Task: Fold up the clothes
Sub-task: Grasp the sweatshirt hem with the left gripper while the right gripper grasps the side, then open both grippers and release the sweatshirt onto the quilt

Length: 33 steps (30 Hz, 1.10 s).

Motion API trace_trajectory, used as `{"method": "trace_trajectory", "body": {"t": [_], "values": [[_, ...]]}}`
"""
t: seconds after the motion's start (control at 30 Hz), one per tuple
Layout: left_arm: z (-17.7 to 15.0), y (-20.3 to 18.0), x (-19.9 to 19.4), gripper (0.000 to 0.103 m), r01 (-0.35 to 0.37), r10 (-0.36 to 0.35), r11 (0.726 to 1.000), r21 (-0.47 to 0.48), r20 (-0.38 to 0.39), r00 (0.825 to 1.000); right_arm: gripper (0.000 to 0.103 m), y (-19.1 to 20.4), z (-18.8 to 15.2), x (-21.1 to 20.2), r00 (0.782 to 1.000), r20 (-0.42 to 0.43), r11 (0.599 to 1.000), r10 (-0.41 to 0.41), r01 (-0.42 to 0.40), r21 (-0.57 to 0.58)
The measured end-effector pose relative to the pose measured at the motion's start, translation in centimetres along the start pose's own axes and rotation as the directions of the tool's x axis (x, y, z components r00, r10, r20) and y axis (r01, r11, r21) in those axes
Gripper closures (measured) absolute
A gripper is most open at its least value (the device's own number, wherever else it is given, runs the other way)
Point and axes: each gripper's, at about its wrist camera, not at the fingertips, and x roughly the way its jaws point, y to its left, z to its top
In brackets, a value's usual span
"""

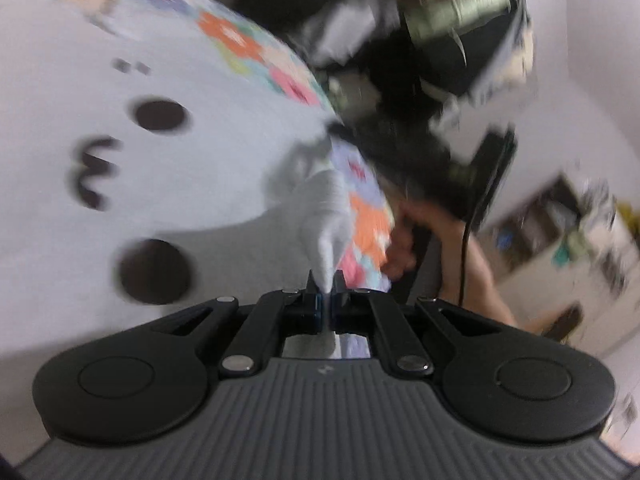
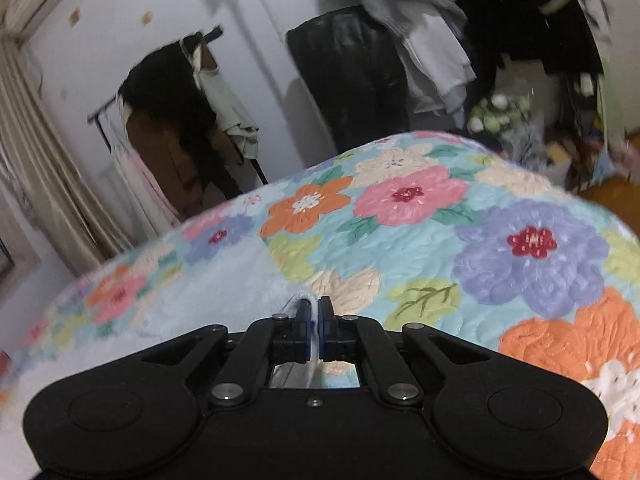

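In the left wrist view, the left gripper point(image 1: 327, 280) sits at bottom centre with its 2 jaws closed tight on a pinched, peaked fold of a white garment point(image 1: 120, 184), which rises from the jaws toward mid-frame and spreads across the whole left half of the picture. That cloth carries a printed face, 2 dark round dots and a dark curly mouth, blurred by motion. Just right of the pinched fold, a floral quilt point(image 1: 368, 216) shows underneath the garment, and it reappears along the upper left edge beyond the cloth. A bare hand point(image 1: 404, 240) and forearm show at centre right, beside a black cable. Farther off, at upper right, dark clutter and a pale wall are too blurred to read. In the right wrist view, the right gripper point(image 2: 314, 320) at bottom centre has its jaws clamped on a white hem of the same garment point(image 2: 192, 312), which lies flat across the lower left of the frame on the floral quilt point(image 2: 480, 240). Beyond the quilt's far edge, at upper left, a clothes rack point(image 2: 172, 120) holds dark and brown clothing against a white wall, with pale curtains point(image 2: 48, 152) at far left and a heap of hanging clothes point(image 2: 432, 48) at upper right.
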Motion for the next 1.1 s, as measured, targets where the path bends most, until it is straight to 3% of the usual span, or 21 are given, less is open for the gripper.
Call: {"method": "trace_trajectory", "body": {"t": [0.1,0.23,0.43,0.47,0.53,0.6,0.63,0.7,0.83,0.97,1.1], "values": [[-0.4,-0.6,3.1,0.099,-0.033,0.035,0.999,0.031,-0.081,0.996,0.099,-1.2,0.2,0.8,1.000,-0.009,1.000,0.002,-0.002,0.016],[-1.4,0.6,4.5,0.099,0.014,-0.021,0.999,-0.049,-0.151,0.988,0.099,-1.7,-0.6,2.0,0.999,-0.044,1.000,-0.022,0.021,-0.010],[-1.6,0.5,5.9,0.097,-0.071,0.062,0.997,-0.031,-0.232,0.971,0.096,-2.7,-2.0,3.7,0.992,-0.093,0.996,-0.091,0.090,-0.013],[-1.6,0.1,5.7,0.094,-0.079,0.072,0.997,-0.022,-0.231,0.970,0.090,-3.1,-2.2,3.4,0.992,-0.083,0.995,-0.098,0.101,0.025],[-1.6,-0.8,4.7,0.079,-0.093,0.089,0.996,-0.007,-0.222,0.971,0.085,-3.9,-2.4,2.5,0.992,-0.074,0.990,-0.098,0.105,0.089],[-1.8,-1.8,2.9,0.048,-0.109,0.110,0.994,0.019,-0.179,0.978,0.076,-4.5,-2.4,1.2,0.994,-0.071,0.986,-0.082,0.092,0.140],[-2.0,-2.1,1.5,0.045,-0.120,0.124,0.992,0.038,-0.150,0.981,0.072,-4.7,-2.5,0.3,0.996,-0.065,0.984,-0.063,0.073,0.160],[-2.5,-2.4,-1.3,0.045,-0.129,0.131,0.991,0.031,-0.088,0.987,0.056,-4.6,-2.5,-1.5,0.998,-0.055,0.979,-0.033,0.043,0.200],[-3.7,-1.8,-6.2,0.045,-0.134,0.134,0.987,-0.090,-0.004,0.991,0.042,-2.4,-2.4,-4.0,0.998,-0.050,0.987,0.038,-0.030,0.159],[-5.6,-1.4,-10.7,0.045,-0.293,0.294,0.955,-0.048,0.024,0.955,0.039,1.4,-3.6,-7.2,0.988,-0.128,0.991,0.090,-0.075,0.113],[-7.9,-0.5,-14.7,0.047,-0.355,0.356,0.935,-0.017,0.012,0.935,0.036,4.3,-6.4,-11.3,0.956,-0.259,0.985,0.140,-0.107,0.137]]}}
